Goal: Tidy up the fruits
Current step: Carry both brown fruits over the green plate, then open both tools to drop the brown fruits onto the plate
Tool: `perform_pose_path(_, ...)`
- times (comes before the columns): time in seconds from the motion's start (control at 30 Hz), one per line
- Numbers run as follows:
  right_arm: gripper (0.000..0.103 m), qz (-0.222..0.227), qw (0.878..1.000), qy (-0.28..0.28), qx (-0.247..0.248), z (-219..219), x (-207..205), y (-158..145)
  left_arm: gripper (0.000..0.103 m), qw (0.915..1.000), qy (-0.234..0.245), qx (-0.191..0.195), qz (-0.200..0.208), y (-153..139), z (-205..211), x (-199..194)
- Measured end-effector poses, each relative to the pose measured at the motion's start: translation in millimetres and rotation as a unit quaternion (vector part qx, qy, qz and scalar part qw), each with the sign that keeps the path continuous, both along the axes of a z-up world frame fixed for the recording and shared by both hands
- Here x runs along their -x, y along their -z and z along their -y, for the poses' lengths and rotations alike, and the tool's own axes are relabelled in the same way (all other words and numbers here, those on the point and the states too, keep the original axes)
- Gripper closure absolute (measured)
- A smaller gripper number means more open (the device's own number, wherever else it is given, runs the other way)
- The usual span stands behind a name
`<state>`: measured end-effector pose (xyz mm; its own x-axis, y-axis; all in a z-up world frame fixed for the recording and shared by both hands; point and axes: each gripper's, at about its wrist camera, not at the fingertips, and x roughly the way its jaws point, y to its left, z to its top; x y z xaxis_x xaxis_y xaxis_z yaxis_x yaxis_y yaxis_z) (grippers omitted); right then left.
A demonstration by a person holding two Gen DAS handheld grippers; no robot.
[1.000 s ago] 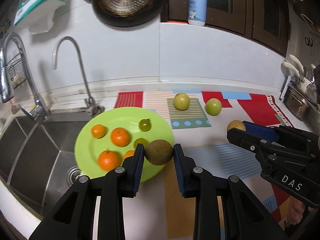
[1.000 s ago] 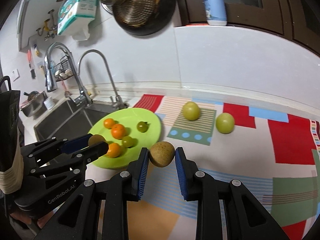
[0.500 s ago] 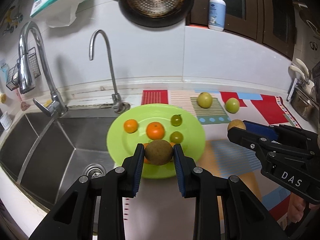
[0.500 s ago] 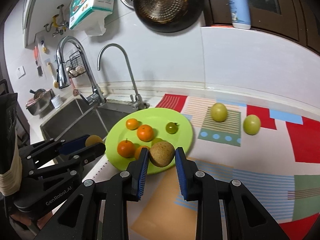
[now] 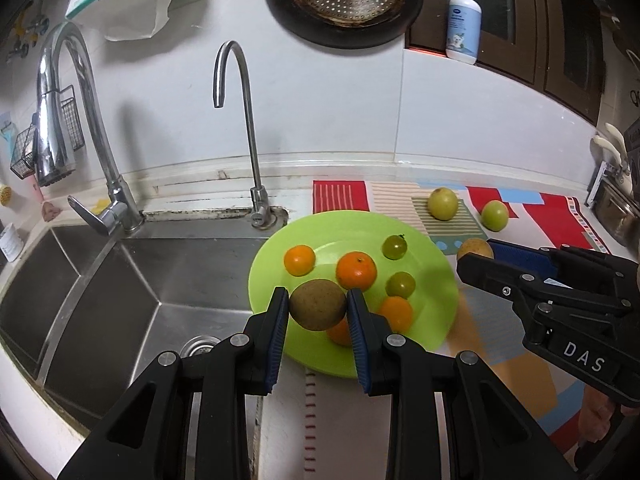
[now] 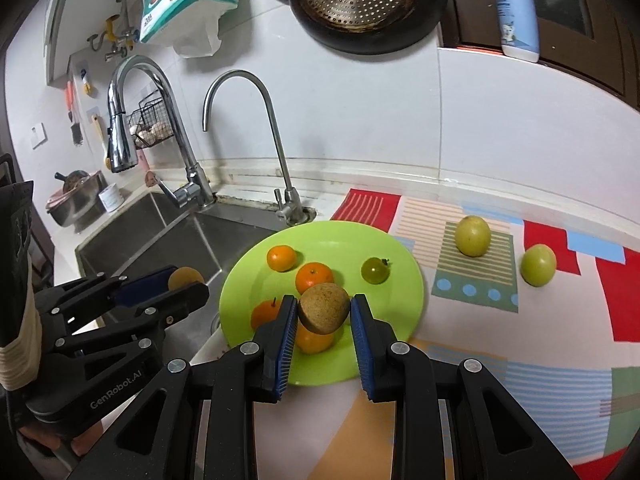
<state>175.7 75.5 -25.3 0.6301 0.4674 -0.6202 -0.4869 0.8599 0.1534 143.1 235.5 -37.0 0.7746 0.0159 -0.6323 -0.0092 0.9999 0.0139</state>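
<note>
1. You had a brown round fruit [image 5: 318, 305] clamped between the blue pads of your left gripper [image 5: 318, 312], carried in the air over the near rim of the green plate [image 5: 280, 252], toward the side next the sink [image 5: 120, 280].

2. Your right gripper [image 6: 324, 314] likewise held a second brown fruit [image 6: 324, 308], pads pressed on both its sides, above the near part of the same plate.

3. The step in hand, as I judged it, was the carry: both fruits had been picked up and were on their way to the plate, neither yet set down.

4. On the plate there already lay several oranges [image 5: 356, 271] and two small green fruits [image 5: 395, 246]. Two larger green fruits [image 6: 473, 236] sat on the patterned mat [image 6: 560, 360] well apart from the plate, not yet gathered.

5. The next move called for lowering each brown fruit onto a bare patch of plate and only then parting the pads. The far side, behind the oranges, looked the freest.

6. You needed to mind two things: the oranges directly beneath both grippers, which a descending fruit could knock, and the plate's edge, which seemed to overhang the sink, so a round fruit let go near that rim might roll off into the basin.
</note>
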Motion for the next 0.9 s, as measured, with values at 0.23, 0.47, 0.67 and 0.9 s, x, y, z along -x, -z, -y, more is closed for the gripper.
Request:
perform_pose_path(0.23, 0.074, -0.007, 1.000, -0.004, 0.009, -13, -23, 7, 0.073, 1.0000, 0.002, 0.002, -0.009, 9, -10, -24)
perform_pose_path(0.47, 0.074, -0.025, 1.000, -0.008, 0.018, -21, -49, 23, 0.073, 0.9996, 0.004, 0.002, -0.028, 25, -13, -48)
perform_pose_path(0.67, 0.074, -0.040, 0.999, -0.004, 0.022, -23, -67, 36, 0.073, 0.9989, 0.011, 0.001, -0.046, 39, -14, -64)
perform_pose_path(0.9, 0.074, -0.057, 0.998, -0.005, 0.022, -26, -82, 51, 0.073, 0.9983, 0.013, 0.002, -0.057, 49, -13, -79)
